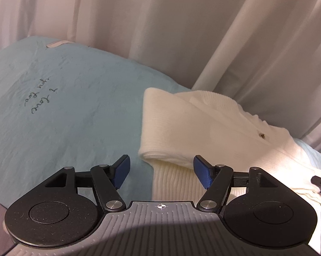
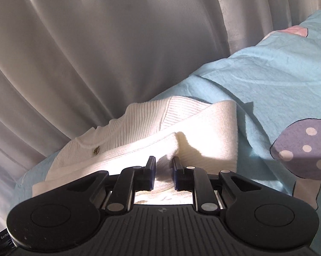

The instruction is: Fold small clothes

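Pale curtains (image 2: 96, 42) are hanging behind the blue bedsheet (image 1: 64, 106). I'm pinching the white sweater's (image 2: 139, 132) edge with the right gripper (image 2: 163, 171); left gripper (image 1: 161, 171) is hovering spread. Risk: knit slipping free, fold collapsing.

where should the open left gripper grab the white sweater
On the ribbed cuff lying between the left gripper's open jaws: it's a narrow, flat band. Come in low from the near edge, sliding one finger under it off the blue sheet.
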Available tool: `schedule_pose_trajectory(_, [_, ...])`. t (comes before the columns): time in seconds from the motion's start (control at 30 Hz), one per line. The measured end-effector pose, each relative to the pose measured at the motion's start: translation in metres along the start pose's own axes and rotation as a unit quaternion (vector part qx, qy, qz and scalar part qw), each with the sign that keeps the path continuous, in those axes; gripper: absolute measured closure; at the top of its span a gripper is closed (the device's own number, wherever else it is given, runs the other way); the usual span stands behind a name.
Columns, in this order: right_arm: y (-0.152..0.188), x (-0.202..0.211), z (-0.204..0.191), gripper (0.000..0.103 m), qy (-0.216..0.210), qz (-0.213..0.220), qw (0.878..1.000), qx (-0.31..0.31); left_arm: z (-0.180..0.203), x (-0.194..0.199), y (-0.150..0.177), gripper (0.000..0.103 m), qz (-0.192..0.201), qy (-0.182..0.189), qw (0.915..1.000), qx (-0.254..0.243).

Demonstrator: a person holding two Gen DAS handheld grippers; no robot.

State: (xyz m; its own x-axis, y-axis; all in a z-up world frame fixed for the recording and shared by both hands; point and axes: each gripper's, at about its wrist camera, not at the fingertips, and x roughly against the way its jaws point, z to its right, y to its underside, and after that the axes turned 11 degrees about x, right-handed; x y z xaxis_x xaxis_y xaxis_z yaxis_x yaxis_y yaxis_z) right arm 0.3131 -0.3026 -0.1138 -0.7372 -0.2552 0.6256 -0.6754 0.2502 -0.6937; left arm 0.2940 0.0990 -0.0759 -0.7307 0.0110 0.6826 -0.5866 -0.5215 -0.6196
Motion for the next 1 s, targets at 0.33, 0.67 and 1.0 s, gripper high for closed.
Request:
schedule_pose_trajectory(0.33, [-0.018,0.026,-0.02,0.097,0.15,0.059,0.977,0.142,0.009,-0.005,0.0,0.032,-0.016,-0.007,0.9991,-0.039])
schedule_pose_trajectory(0.67, [0.029,0.046,0.016,0.06,-0.048,0.033,0.991,-0.12,0.027,0.002,-0.006,0.033,-0.005,0.024,0.9976,-0.064])
schedule_pose_trajectory(1.0, [0.042,0.012,0.036,0.066,-0.047,0.027,0.969,-0.243,0.047,-0.009,0.011,0.035,-0.05,0.06,0.9912,-0.107])
